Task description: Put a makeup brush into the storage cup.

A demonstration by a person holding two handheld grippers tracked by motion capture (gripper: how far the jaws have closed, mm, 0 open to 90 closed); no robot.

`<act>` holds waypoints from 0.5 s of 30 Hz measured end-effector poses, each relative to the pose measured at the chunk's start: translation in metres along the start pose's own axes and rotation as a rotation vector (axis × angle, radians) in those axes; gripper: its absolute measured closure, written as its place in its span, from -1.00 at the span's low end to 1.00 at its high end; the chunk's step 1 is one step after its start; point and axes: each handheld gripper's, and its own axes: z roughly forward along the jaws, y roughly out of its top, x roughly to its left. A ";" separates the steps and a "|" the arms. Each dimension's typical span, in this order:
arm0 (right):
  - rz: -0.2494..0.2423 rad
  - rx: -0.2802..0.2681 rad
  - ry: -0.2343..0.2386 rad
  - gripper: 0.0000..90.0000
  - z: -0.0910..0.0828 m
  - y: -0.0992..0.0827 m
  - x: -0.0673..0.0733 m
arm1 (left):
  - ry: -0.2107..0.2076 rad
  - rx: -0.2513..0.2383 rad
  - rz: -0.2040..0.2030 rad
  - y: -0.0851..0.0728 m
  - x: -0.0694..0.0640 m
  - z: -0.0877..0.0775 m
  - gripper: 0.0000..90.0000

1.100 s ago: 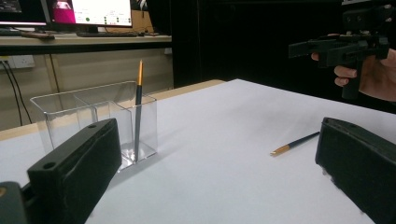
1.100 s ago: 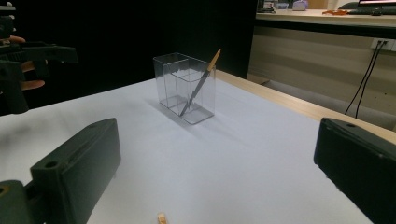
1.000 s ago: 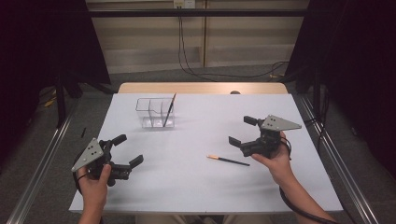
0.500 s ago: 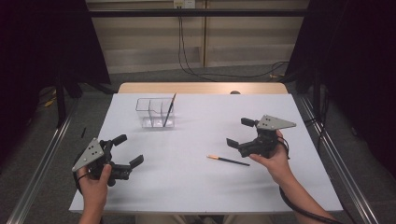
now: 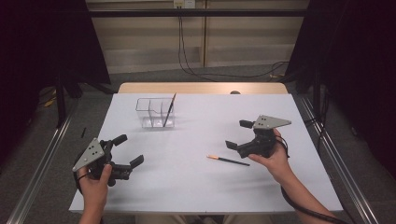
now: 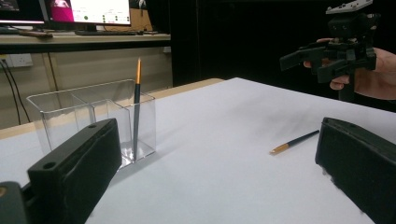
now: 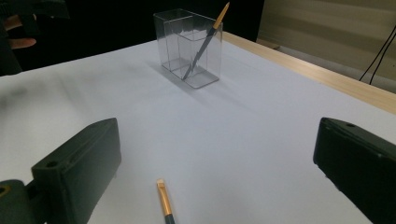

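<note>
A thin dark brush with an orange end (image 5: 228, 160) lies flat on the white table right of centre; it also lies beyond my left jaws (image 6: 293, 142) and just ahead of my right jaws (image 7: 163, 201). My right gripper (image 5: 236, 134) hovers open just above and behind that brush, with nothing between its jaws (image 7: 217, 140). A clear divided holder (image 5: 155, 112) stands at the back left with a second brush (image 5: 168, 110) leaning in its right compartment. At the near left my left gripper (image 5: 130, 149) is held open and empty (image 6: 217, 140).
White paper covers the table (image 5: 196, 186), and a wooden strip (image 5: 201, 87) shows along the far edge. Metal rails (image 5: 42, 158) run down both sides. The other hand with its gripper (image 6: 338, 46) appears at the upper right of the left gripper view.
My right gripper has drifted slightly left and nearer, toward the lying brush. The left gripper and both brushes have stayed where they were.
</note>
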 end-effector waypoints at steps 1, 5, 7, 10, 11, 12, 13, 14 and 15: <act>0.000 0.005 0.002 -0.99 0.000 0.000 0.000 | -0.001 -0.001 0.001 0.000 0.000 0.000 -0.99; 0.001 0.034 0.011 -0.99 0.002 -0.001 -0.001 | -0.001 0.001 0.004 -0.001 0.000 0.001 -0.99; -0.003 0.048 0.013 -0.99 0.003 -0.001 -0.001 | 0.001 0.000 0.004 -0.001 0.000 0.001 -0.99; -0.010 0.070 0.016 -0.99 0.005 -0.001 -0.002 | 0.001 0.004 0.003 -0.001 0.000 0.001 -0.99; -0.011 0.076 0.014 -0.99 0.005 -0.001 -0.002 | -0.001 0.003 0.000 -0.001 0.000 0.001 -0.99; -0.012 0.083 0.015 -0.99 0.005 -0.001 -0.002 | 0.002 -0.001 -0.004 -0.001 -0.001 0.002 -0.99; -0.014 0.089 0.015 -0.99 0.005 -0.001 -0.003 | -0.002 0.006 0.002 -0.001 -0.001 0.002 -0.99; -0.015 0.098 0.014 -0.99 0.006 -0.001 -0.003 | -0.003 0.005 0.001 -0.001 -0.001 0.002 -0.99; -0.016 0.108 0.017 -0.99 0.006 -0.001 -0.003 | -0.002 0.008 0.003 -0.001 -0.001 0.001 -0.99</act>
